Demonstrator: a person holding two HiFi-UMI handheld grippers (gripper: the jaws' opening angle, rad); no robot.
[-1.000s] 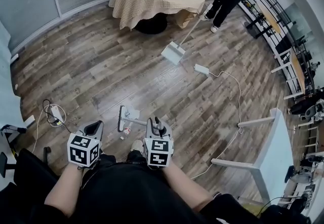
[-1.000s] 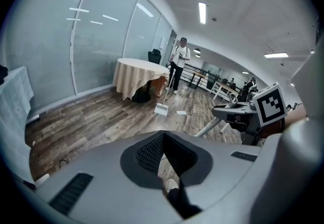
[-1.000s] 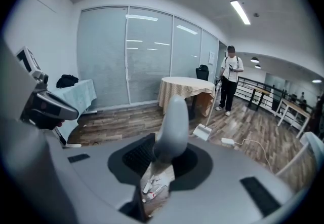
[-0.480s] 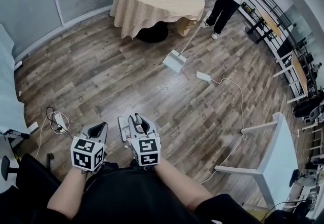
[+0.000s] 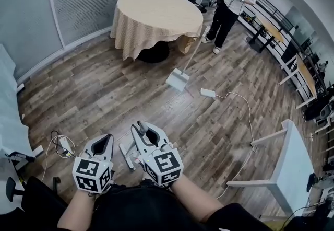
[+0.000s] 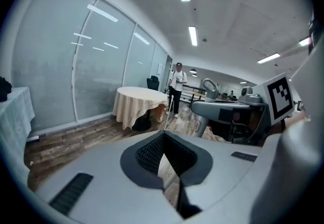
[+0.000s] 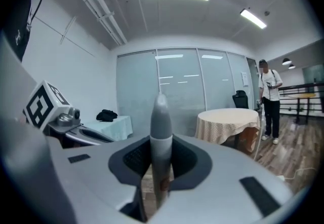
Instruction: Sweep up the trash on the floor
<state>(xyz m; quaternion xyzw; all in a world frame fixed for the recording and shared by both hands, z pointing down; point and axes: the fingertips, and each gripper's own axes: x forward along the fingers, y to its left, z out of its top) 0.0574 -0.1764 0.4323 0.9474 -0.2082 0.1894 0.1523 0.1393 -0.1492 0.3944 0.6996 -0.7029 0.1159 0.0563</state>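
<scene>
So, biggest first: the wood floor [image 5: 104,94] fills most of the head view. The round table [image 5: 156,13] with its cloth stands at the far end, and a person [image 5: 229,2] stands past it. A white table [image 5: 292,162] sits off to the right.

The dustpan [image 5: 178,80] is on the floor near the round table, with its long handle leaning up against the cloth. That's well apart from the broom head [image 5: 125,157], which is down by the holder's feet.

The right gripper [image 5: 147,133] is clamped on the grey broom handle [image 7: 161,137], which stands straight up between its jaws. The left gripper [image 5: 103,143] is empty. Its jaws are pinched to a narrow slit and only a sliver of floor shows through.

My worry is the one-handed grip near the handle's tip, since the broom could twist or slide in the jaws once it drags. There's also a power strip [image 5: 207,92] with its cable [image 5: 245,115] lying just beside the dustpan, so a sweep that way could snag it.

As for the trash, I honestly can't pick it out. If it's near the broom head, the grippers and the holder's body cover it, and neither gripper view shows the floor there.
</scene>
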